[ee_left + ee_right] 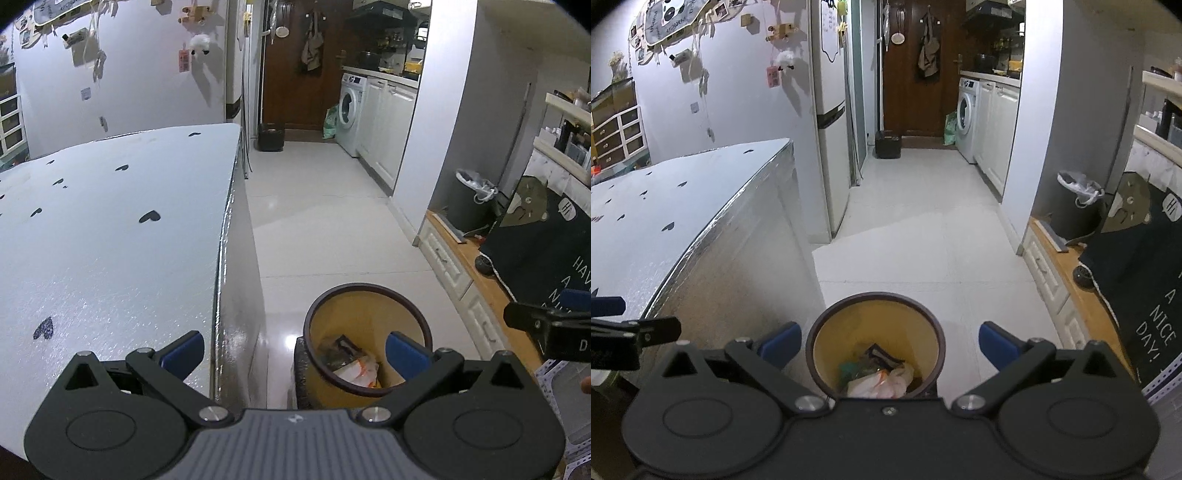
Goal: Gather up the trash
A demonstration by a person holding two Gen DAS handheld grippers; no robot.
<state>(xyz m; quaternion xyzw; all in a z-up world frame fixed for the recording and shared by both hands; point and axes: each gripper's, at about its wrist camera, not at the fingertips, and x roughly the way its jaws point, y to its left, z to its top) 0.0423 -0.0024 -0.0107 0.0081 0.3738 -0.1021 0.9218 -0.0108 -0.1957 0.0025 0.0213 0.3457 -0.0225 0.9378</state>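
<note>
A yellow waste bin [369,325] with a dark rim stands on the floor beside the table; it also shows in the right wrist view [875,321]. Crumpled trash [351,363] lies in it, with wrappers and a white-orange bag [879,380]. My left gripper [295,352] is open and empty, over the table edge and the bin. My right gripper [888,345] is open and empty, right above the bin. The right gripper's side [546,321] shows at the right of the left wrist view. The left gripper's side [631,332] shows at the left of the right wrist view.
A white table [110,229] with black heart marks fills the left. A grey bin with a plastic liner [1078,199] stands on a wooden ledge at the right, by a dark printed cloth [1145,288]. A tiled floor runs to a washing machine [967,118] and door.
</note>
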